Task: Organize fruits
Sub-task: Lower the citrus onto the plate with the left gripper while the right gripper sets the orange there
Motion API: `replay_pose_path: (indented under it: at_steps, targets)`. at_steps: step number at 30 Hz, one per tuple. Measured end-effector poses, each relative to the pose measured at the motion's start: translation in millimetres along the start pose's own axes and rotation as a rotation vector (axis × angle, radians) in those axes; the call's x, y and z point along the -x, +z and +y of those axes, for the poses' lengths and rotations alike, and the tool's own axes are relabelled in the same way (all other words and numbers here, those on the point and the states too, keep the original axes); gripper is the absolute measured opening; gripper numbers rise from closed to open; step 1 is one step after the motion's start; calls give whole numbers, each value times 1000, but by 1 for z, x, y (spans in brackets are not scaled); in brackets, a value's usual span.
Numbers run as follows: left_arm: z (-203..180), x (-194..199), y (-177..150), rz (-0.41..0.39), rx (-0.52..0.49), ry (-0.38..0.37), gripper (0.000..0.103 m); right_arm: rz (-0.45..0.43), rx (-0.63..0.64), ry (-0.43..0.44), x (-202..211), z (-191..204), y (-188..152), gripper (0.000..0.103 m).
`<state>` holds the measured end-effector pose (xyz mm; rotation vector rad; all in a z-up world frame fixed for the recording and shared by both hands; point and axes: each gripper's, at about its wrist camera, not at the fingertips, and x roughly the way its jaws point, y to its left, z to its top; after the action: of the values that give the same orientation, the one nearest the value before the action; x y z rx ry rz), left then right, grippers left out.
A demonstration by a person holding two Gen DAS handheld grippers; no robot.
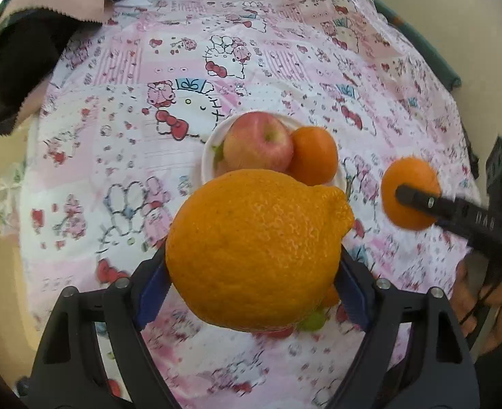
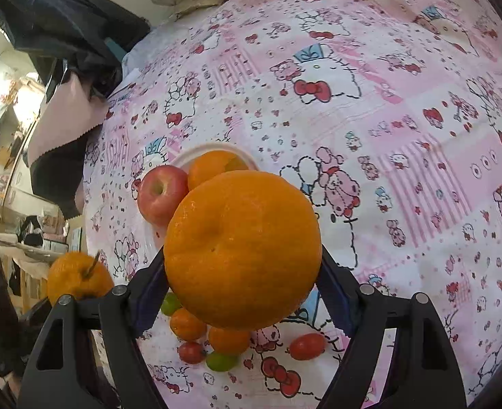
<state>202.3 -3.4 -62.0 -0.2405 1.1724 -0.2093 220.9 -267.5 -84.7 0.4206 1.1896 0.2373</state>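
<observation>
Fruit filled both sets of tongs. The left tongs (image 1: 252, 272) stood spread wide and clamped on a big knobbly orange (image 1: 254, 248), blue pads pressed to its flanks. The right tongs (image 2: 242, 272) were likewise spread wide, gripping a smooth round orange (image 2: 242, 248). Both fruits hung clear of the patterned cloth (image 2: 404, 136). Under the right tongs, at about six o'clock in the right wrist view, loose small fruit lay on the cloth: two small oranges (image 2: 229, 339), cherry tomatoes (image 2: 307, 346) and a green fruit (image 2: 221, 361).

Further off, at twelve o'clock from each held fruit, sat the white plate (image 1: 210, 156), already bearing an apple (image 1: 257, 145) and an orange (image 1: 314, 160).

This looked like the carry step, both oranges bound for the plate. The next move probably called for one hand at a time, since little bare plate showed and a big orange could roll off its rim.

Open cloth lay wide at one to three o'clock; its edge dropped away at nine o'clock, near dark fabric (image 2: 60, 34).
</observation>
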Motion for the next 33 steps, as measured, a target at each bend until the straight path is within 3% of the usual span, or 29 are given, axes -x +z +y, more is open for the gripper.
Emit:
replay_pose_path:
  at_steps: [11, 16, 23, 28, 33]
  targets:
    - [15, -43, 19, -4, 152, -104, 82, 76, 61, 11, -39, 15, 1, 82]
    - [14, -59, 25, -7, 197, -190, 82, 113, 141, 41, -61, 29, -1, 82]
    - [16, -80, 28, 14, 233, -217, 84, 132, 196, 53, -79, 41, -7, 82]
    - [18, -93, 25, 67, 258, -255, 88, 189, 136, 29, -91, 31, -6, 84]
    - [19, -97, 19, 98, 246, -209, 90, 192, 137, 39, -86, 30, -7, 86]
